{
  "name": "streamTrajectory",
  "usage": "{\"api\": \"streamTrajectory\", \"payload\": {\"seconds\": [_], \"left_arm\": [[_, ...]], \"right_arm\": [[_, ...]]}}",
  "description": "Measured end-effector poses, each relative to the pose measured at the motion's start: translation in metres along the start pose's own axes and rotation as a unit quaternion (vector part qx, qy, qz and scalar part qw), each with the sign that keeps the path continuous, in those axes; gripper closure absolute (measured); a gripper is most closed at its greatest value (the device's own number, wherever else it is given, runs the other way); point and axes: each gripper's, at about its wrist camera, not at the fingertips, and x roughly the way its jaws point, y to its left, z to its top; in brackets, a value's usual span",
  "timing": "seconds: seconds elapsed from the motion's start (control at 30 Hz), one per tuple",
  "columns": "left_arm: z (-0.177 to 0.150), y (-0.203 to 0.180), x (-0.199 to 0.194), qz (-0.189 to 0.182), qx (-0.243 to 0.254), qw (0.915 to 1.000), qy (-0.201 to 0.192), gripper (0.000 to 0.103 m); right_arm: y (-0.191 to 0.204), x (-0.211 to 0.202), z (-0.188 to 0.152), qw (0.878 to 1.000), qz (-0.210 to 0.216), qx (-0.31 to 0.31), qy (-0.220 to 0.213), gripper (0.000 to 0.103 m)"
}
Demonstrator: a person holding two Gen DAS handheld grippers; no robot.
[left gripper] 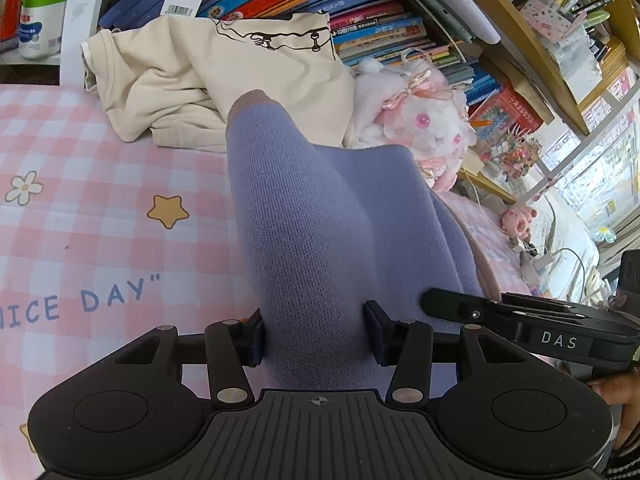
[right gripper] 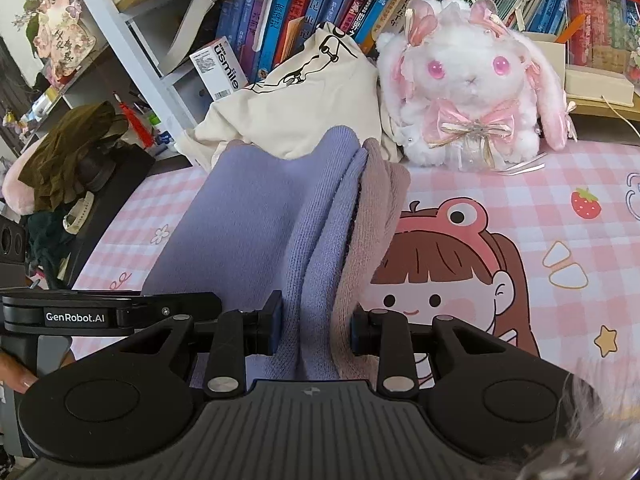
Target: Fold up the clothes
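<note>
A lilac knit garment [left gripper: 320,216] with a dusty-pink trim runs from my left gripper [left gripper: 314,334] toward the back of the pink checked bed sheet [left gripper: 100,208]. My left gripper is shut on its thick fold. In the right wrist view the same garment [right gripper: 256,216] is bunched in folds, with its pink part [right gripper: 372,224] on the right. My right gripper [right gripper: 316,328] is shut on that bunch. The two grippers sit side by side; the right one shows in the left wrist view [left gripper: 520,320].
A crumpled cream T-shirt [left gripper: 224,80] lies behind the garment, also in the right wrist view [right gripper: 296,112]. A white-pink plush rabbit [right gripper: 468,92] sits at the back right. Bookshelves [right gripper: 320,8] stand behind the bed. A dark heap [right gripper: 72,152] lies at the left.
</note>
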Motion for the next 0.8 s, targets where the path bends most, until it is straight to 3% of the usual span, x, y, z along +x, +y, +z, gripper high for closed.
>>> {"api": "streamTrajectory", "payload": {"seconds": [0.27, 0.43, 0.8], "left_arm": [[0.009, 0.017, 0.014, -0.005, -0.004, 0.9999, 0.012, 0.056], [0.014, 0.033, 0.032, -0.006, -0.026, 0.9991, 0.034, 0.056], [0.033, 0.055, 0.050, -0.013, -0.065, 0.9974, 0.030, 0.053]], "right_arm": [[-0.001, 0.019, 0.006, 1.000, -0.005, 0.014, 0.011, 0.074], [-0.008, 0.042, 0.011, 0.998, -0.021, 0.041, 0.046, 0.074], [-0.028, 0.069, 0.024, 0.992, -0.016, 0.111, 0.050, 0.072]]}}
